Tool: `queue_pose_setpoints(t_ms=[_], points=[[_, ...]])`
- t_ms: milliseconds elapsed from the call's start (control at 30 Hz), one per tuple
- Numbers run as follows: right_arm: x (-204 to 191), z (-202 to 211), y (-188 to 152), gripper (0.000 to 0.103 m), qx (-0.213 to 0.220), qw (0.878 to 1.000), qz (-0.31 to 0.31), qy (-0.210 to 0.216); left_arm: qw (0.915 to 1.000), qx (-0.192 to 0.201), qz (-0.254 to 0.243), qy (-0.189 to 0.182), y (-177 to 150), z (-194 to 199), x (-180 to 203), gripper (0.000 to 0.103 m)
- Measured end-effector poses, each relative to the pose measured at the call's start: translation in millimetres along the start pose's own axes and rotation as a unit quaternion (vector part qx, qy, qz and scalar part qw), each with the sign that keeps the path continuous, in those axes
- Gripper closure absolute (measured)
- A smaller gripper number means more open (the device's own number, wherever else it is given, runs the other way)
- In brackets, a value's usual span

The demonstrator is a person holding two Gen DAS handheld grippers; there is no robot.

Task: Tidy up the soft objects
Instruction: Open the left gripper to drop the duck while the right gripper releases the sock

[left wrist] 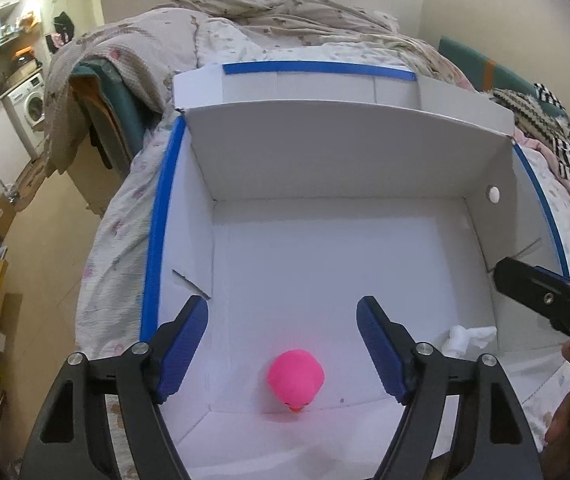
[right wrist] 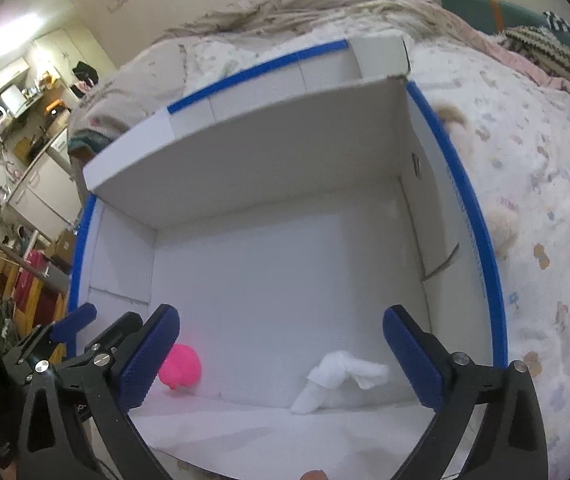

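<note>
1. A white cardboard box (left wrist: 325, 264) with blue tape along its rims sat on a bed (left wrist: 117, 232) covered by a pale patterned sheet; a rumpled beige blanket (left wrist: 269, 16) was heaped at the far end, and a black-and-white striped cloth (left wrist: 557, 136) lay off to the right.
2. Beyond the bed on the left, the room opened onto a kitchen area with a washing machine (left wrist: 31, 106) under a counter and cluttered shelves above — the floor there was tan.
3. Two soft things lay inside the box, both near its front wall: one pink toy (left wrist: 295, 378) and one white cloth (right wrist: 337, 378).
4. The pink toy was rounded, with a small orange tip at its near end pointing toward the front wall; it had no clear long axis.
5. The white cloth was bunched and stretched sideways, its long axis running roughly along the front wall, toward the box's right corner. The two were well apart.
6. The left gripper (left wrist: 283, 320) hovered over the box with its blue pads spread wide, holding nothing — the pink toy lay below, between them.
7. The right gripper (right wrist: 281, 330) was likewise spread wide and empty, above the white cloth.
8. On the sheet just outside the box's right wall were two fuzzy cream shapes (right wrist: 505, 224), too blurred to identify.
</note>
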State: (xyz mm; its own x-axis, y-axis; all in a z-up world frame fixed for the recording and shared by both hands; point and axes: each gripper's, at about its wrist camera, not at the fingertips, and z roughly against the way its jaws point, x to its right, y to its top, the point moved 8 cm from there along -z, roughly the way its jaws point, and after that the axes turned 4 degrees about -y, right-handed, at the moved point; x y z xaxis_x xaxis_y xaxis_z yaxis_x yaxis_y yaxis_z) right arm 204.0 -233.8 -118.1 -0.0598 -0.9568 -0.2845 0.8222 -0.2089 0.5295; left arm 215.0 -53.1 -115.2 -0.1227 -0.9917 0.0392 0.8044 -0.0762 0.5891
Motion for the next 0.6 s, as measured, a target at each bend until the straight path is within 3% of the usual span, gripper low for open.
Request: queue_pose_setpoints(t_ms=[600], points=[[2, 4, 7, 0.000, 0.030, 0.999, 0.009, -0.019, 0.9998, 0.012, 0.012, 0.010, -1, 14, -3, 0.028]])
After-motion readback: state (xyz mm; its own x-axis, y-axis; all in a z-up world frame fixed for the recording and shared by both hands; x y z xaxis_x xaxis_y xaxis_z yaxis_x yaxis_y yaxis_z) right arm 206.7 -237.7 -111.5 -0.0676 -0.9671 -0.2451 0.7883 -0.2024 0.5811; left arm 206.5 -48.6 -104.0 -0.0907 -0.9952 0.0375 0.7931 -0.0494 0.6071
